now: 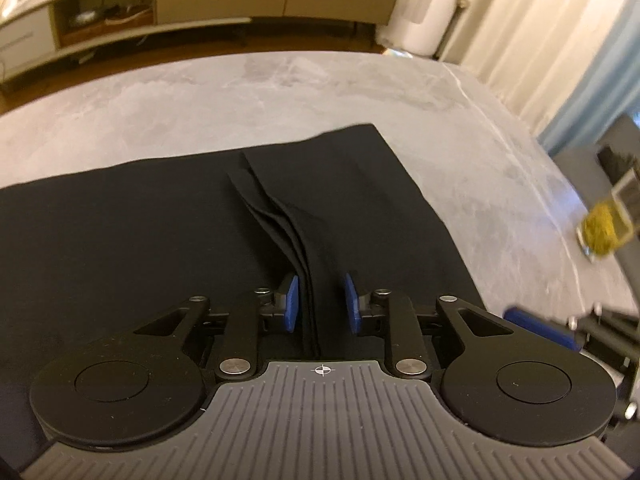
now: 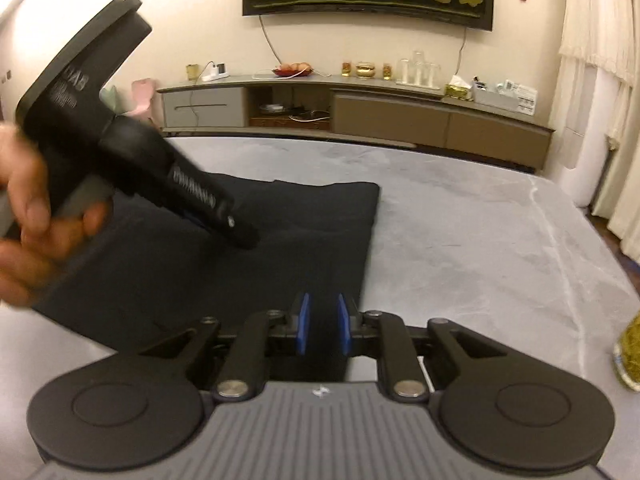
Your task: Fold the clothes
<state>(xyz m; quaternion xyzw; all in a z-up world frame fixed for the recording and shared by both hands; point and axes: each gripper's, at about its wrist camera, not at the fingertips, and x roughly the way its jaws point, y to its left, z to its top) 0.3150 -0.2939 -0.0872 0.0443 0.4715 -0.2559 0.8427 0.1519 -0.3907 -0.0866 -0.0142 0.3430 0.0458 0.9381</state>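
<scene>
2 grippers on black garment [image 1: 140,240], lying flat on grey bed [image 1: 280,92]: left gripper [image 1: 320,304] slightly parted around a layered fold, right gripper [image 2: 323,323] pinching the edge. Mid-fold; next likely carry both across together.

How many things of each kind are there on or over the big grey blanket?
black cloth: 1
tools: 2, the left tool and the right tool
yellowish jar, blurry: 1
Total: 4
</scene>
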